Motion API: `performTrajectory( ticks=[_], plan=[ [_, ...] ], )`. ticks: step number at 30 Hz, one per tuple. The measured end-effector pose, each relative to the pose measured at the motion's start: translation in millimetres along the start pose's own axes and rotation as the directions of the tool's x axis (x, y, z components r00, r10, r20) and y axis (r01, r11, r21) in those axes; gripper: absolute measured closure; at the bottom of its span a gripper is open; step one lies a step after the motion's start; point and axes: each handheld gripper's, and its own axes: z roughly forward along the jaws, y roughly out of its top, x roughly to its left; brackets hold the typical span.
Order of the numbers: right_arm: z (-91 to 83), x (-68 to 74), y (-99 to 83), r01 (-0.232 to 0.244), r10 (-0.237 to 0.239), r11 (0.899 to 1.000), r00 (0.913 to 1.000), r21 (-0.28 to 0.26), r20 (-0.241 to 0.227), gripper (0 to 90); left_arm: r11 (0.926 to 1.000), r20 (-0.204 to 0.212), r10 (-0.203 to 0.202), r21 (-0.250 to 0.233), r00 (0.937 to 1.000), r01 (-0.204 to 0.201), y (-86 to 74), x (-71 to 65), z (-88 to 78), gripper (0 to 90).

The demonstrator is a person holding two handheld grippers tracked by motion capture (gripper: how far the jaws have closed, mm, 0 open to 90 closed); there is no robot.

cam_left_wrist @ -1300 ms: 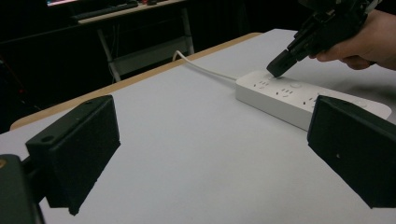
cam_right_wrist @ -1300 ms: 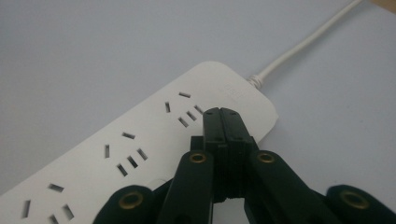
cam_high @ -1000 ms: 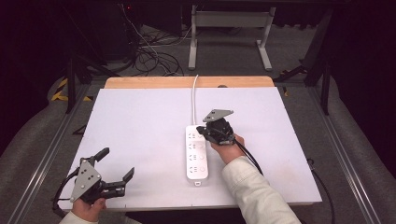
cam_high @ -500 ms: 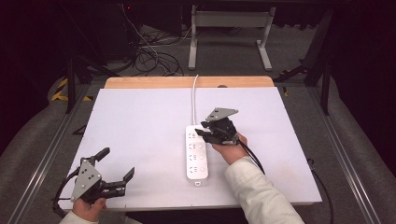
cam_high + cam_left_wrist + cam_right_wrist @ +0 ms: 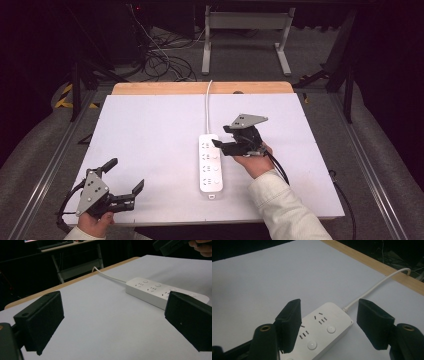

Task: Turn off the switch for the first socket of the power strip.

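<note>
Right gripper view has the right tool point(image 5: 328, 323) spread wide over the power strip point(image 5: 322, 327) on the bench point(image 5: 249, 277); the left tool point(image 5: 122, 182) gapes empty, well apart.

White power strip point(image 5: 210, 162) on a white table point(image 5: 150, 130) (wooden far edge) — black grippers.
</note>
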Motion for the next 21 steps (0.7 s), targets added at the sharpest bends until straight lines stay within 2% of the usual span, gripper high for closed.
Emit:
performTrajectory(
  ticks=[5, 15, 21],
  plan=[
    [-13.3, 0.9, -0.4, 0.003, -0.003, 1.000, 0.9999, -0.022, -0.015, 27.2, 1.0000, -0.001, 0.002, 0.002, 1.0000, -0.002, 0.0, 0.0, 0.1, 2.5],
    [-43.6, 4.3, -6.7, -0.009, 0.006, 0.997, 0.9992, -0.075, -0.041, 19.8, 1.0000, -0.003, 0.002, 0.004, 1.0000, -0.002, 0.0, -0.6, 0.7, 2.5],
    [-60.5, 4.6, -15.8, -0.015, 0.011, 0.994, 0.9992, -0.109, -0.038, 13.3, 1.0000, -0.003, 0.002, 0.004, 1.0000, -0.002, 0.1, -0.8, 0.6, 2.5]
  ],
)
